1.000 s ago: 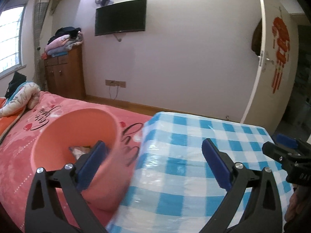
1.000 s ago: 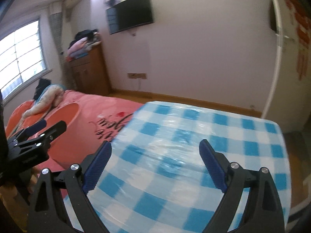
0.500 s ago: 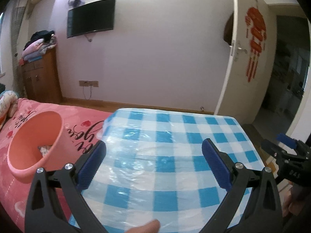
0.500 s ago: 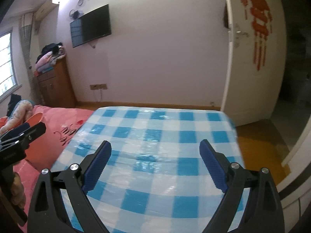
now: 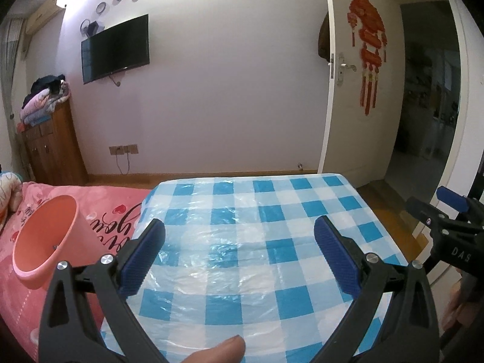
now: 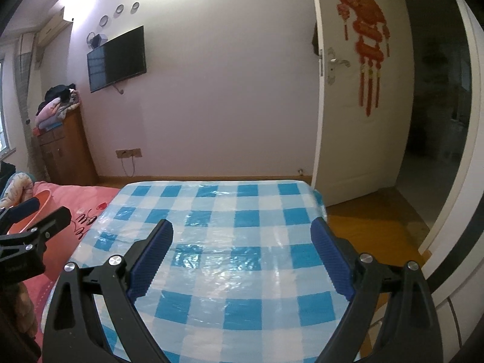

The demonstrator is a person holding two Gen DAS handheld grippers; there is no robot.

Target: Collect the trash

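A pink plastic bin (image 5: 45, 242) lies tilted on the pink bedspread (image 5: 115, 208) left of a table with a blue-and-white checked cloth (image 5: 242, 242); its rim also shows in the right wrist view (image 6: 42, 202). My left gripper (image 5: 239, 242) is open and empty above the cloth. My right gripper (image 6: 242, 245) is open and empty above the same cloth (image 6: 227, 227). Each gripper shows at the edge of the other's view: the right one (image 5: 447, 211), the left one (image 6: 30, 220). No loose trash shows on the cloth.
A wooden cabinet (image 5: 54, 151) with folded blankets stands at the back left under a wall TV (image 5: 115, 48). A white door (image 5: 360, 90) with a red hanging ornament stands open at the right, with wooden floor (image 6: 363, 233) beside the table.
Both views have swung right, from the pink bin to the checked table. The bin has slid to the far left of the left wrist view. Both grippers stayed open.
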